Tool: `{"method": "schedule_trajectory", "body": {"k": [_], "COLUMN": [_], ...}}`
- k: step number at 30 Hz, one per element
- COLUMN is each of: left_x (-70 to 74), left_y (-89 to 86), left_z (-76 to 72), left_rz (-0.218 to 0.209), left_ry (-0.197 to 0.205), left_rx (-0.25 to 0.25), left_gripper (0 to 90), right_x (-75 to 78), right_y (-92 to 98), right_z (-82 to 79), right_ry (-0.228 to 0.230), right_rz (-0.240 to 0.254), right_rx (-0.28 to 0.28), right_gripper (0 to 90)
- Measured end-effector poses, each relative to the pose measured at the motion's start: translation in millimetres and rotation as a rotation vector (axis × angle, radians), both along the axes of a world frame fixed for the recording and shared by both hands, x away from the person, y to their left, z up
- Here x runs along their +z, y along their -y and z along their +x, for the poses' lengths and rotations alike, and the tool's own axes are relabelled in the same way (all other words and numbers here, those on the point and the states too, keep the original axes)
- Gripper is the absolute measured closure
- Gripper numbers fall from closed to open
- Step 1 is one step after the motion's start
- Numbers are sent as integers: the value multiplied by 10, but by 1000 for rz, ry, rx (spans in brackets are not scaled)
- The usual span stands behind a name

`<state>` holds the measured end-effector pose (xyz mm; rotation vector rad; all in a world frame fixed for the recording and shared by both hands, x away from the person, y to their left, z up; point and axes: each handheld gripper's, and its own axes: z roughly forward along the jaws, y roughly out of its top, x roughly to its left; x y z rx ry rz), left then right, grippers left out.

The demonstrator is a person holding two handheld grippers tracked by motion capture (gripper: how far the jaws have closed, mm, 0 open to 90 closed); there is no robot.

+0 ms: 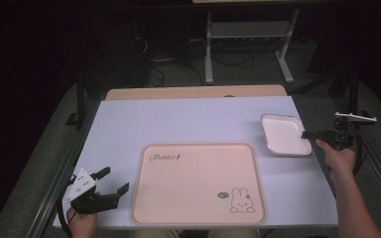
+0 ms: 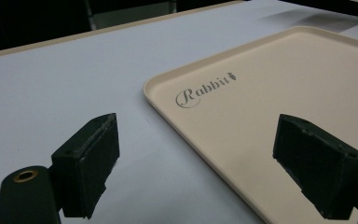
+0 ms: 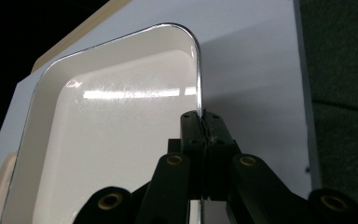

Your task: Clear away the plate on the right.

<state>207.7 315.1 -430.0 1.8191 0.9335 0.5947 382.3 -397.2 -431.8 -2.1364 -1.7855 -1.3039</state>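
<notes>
A small white square dish (image 1: pixel 283 133) sits at the right of the table, empty. My right gripper (image 1: pixel 309 134) is shut on its right rim; in the right gripper view the jaws pinch the dish's (image 3: pixel 107 135) thin edge at the gripper (image 3: pixel 204 122). A large beige tray (image 1: pixel 198 183) with "Rabbit" lettering and a bunny drawing lies at the front middle. My left gripper (image 1: pixel 113 180) hovers open at the front left, just left of the tray. In the left gripper view the gripper (image 2: pixel 209 158) has its jaws wide apart over the tray's (image 2: pixel 279 102) left edge, holding nothing.
The table top (image 1: pixel 178 119) is pale blue-white with a wooden strip (image 1: pixel 193 92) along its far edge. Metal rails run down both sides. Beyond the table stand desk legs (image 1: pixel 209 49) and cables on a dark floor.
</notes>
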Motion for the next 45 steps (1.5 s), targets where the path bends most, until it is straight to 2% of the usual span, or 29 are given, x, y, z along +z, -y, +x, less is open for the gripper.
{"method": "schedule_trajectory", "body": {"k": [5,9,15,17,24,35,40,45], "left_x": [11,15,13,15,24,35,36,48], "left_y": [16,21,17,22,13,25,25,13], "left_z": [-9,-13,-11,-13,-20,-51,-50,-58], "left_rz": [3,-1,-2,-3,-6,-16,-15,-20], "left_ry": [6,7,7,6,13,17,17,24], "left_rx": [-3,-2,0,-1,0,-1,0,2], "left_gripper": [139,140,139,139,140,139,139,140], "right_x": [7,25,-1,-12,64,197,338,505], "right_y": [36,61,95,88,33,-55,-63,-92], "right_z": [-142,-243,-410,-458,-635,-1030,-1160,-1242], "right_ry": [16,14,29,31,42,47,72,97], "right_rz": [75,83,179,196,194,210,209,199], "right_rx": [3,3,-3,0,13,-11,-31,-27], "right_gripper": [880,880,880,880,880,880,880,880]}}
